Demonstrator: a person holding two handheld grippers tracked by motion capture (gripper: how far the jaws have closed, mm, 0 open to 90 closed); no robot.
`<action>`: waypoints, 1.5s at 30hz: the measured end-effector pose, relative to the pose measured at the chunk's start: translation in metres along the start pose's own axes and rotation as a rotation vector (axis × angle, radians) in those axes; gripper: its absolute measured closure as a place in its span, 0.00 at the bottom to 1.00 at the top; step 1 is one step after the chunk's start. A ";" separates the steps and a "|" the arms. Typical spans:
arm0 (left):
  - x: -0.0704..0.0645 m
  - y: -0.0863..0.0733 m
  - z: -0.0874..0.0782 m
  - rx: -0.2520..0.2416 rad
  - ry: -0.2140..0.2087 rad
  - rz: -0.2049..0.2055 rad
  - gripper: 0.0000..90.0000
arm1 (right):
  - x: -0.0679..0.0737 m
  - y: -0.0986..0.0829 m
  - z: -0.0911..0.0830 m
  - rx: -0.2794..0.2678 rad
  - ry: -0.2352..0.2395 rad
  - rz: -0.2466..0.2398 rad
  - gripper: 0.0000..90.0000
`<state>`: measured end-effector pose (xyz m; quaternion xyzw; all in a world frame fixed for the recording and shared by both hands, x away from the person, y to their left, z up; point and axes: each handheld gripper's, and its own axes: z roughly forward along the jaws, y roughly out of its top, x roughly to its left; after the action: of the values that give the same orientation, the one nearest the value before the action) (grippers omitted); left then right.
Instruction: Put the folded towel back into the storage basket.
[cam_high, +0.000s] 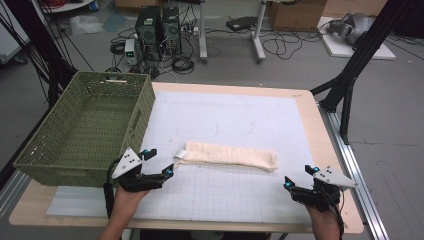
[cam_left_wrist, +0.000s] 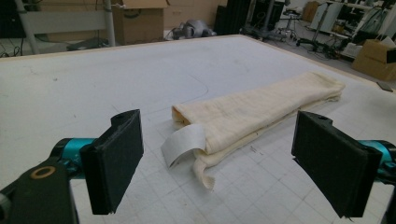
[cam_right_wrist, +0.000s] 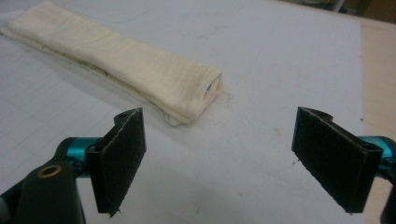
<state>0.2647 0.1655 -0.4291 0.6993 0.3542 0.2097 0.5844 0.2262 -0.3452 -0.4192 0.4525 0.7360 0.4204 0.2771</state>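
A folded cream towel (cam_high: 229, 155) is seen lying flat at the centre of the high view, on the white gridded mat (cam_high: 260, 115) that covers the desk (cam_high: 327, 150). The cloth has been brought to a long, narrow strip; a grey label (cam_left_wrist: 183, 143) and a loose corner protrude at its left end, as shown in the left gripper view. A green woven basket (cam_high: 45, 160) stands at the left of the frame, and nothing can be seen inside it.

The left gripper (cam_high: 159, 162) is held just beside the towel's left end, its fingers (cam_left_wrist: 116, 161) spread wide and gripping nothing. The right gripper (cam_high: 300, 175) is held at the lower right of the frame, apart from the towel's right end, its fingers (cam_right_wrist: 122, 156) likewise spread and empty.

The folding is judged largely done; whether a further fold is intended cannot be determined. Transfer to the basket, probably the remaining step, has not been started, as the towel is not yet grasped at either end.
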 end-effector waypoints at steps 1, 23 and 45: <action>0.000 0.000 0.000 0.000 0.000 0.001 0.19 | 0.000 0.000 0.001 0.005 -0.001 -0.002 0.19; -0.006 -0.002 0.006 0.035 -0.027 0.004 0.19 | -0.001 0.002 -0.003 -0.008 0.040 0.009 0.18; -0.003 0.028 0.024 0.100 -0.049 -0.006 0.20 | 0.006 0.009 0.001 -0.002 0.037 -0.046 0.17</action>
<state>0.2864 0.1455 -0.4069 0.7315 0.3519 0.1729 0.5578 0.2281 -0.3369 -0.4120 0.4272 0.7509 0.4230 0.2733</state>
